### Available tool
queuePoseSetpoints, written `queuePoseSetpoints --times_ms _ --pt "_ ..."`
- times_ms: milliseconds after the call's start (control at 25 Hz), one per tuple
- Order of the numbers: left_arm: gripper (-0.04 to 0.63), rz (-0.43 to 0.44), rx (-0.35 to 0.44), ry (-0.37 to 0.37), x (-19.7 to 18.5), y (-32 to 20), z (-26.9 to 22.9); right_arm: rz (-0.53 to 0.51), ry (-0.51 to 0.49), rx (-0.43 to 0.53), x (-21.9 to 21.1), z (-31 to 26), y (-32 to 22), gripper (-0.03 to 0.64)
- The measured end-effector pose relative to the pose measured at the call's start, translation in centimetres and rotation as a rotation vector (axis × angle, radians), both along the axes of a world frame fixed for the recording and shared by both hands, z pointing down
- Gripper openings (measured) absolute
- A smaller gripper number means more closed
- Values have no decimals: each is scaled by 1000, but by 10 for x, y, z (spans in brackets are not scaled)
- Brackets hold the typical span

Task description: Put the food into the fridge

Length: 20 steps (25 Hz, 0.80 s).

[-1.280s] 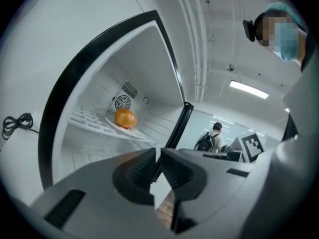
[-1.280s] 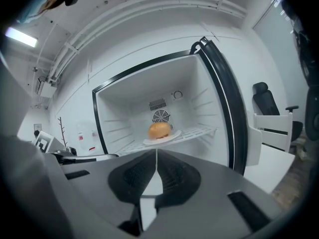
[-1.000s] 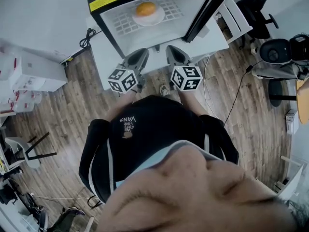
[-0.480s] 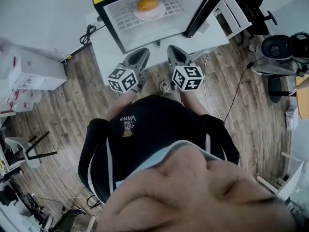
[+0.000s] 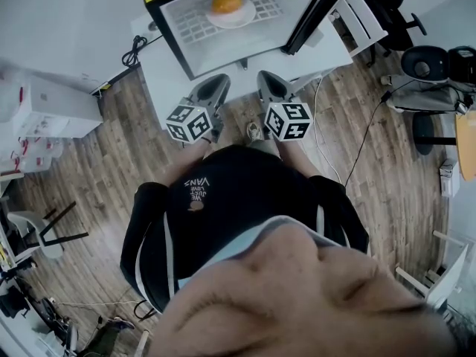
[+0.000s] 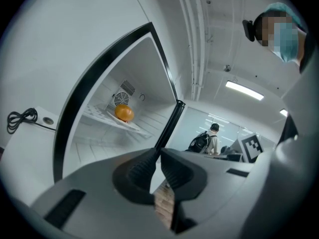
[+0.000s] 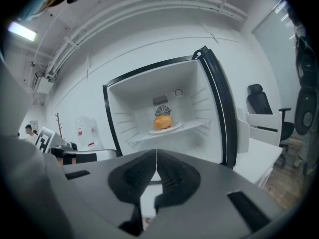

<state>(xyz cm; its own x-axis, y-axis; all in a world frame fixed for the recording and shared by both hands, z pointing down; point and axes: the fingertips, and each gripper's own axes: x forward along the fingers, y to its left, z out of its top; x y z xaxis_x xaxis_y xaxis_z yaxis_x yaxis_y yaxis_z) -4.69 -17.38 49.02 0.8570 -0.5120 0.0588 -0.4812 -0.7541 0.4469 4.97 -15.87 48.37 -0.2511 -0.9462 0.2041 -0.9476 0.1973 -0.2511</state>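
An orange round bun (image 5: 227,3) lies on a white plate (image 5: 243,15) on the wire shelf of the open fridge (image 5: 223,47). The bun also shows in the left gripper view (image 6: 124,113) and the right gripper view (image 7: 163,122). My left gripper (image 5: 221,78) and right gripper (image 5: 262,74) are side by side in front of the fridge, short of its opening, and point at it. In each gripper's own view, the left gripper (image 6: 159,151) and the right gripper (image 7: 156,151) have their jaws pressed together with nothing between them.
The fridge door (image 5: 318,12) stands swung open at the right. The fridge rests on a white table (image 5: 331,56). A black cord (image 5: 135,56) lies at the table's left. White boxes (image 5: 44,110) stand at the left, office chairs (image 5: 394,6) at the right, and a cable (image 5: 364,147) runs across the wooden floor.
The fridge sits slightly higher in the head view, so both grippers are a little farther from it. The jaws and the bun look the same.
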Motion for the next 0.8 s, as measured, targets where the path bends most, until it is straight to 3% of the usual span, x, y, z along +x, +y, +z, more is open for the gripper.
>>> queuePoseSetpoints --times_ms 800 --pt "40 -16 -25 3 3 -1 6 -1 25 -17 6 5 0 12"
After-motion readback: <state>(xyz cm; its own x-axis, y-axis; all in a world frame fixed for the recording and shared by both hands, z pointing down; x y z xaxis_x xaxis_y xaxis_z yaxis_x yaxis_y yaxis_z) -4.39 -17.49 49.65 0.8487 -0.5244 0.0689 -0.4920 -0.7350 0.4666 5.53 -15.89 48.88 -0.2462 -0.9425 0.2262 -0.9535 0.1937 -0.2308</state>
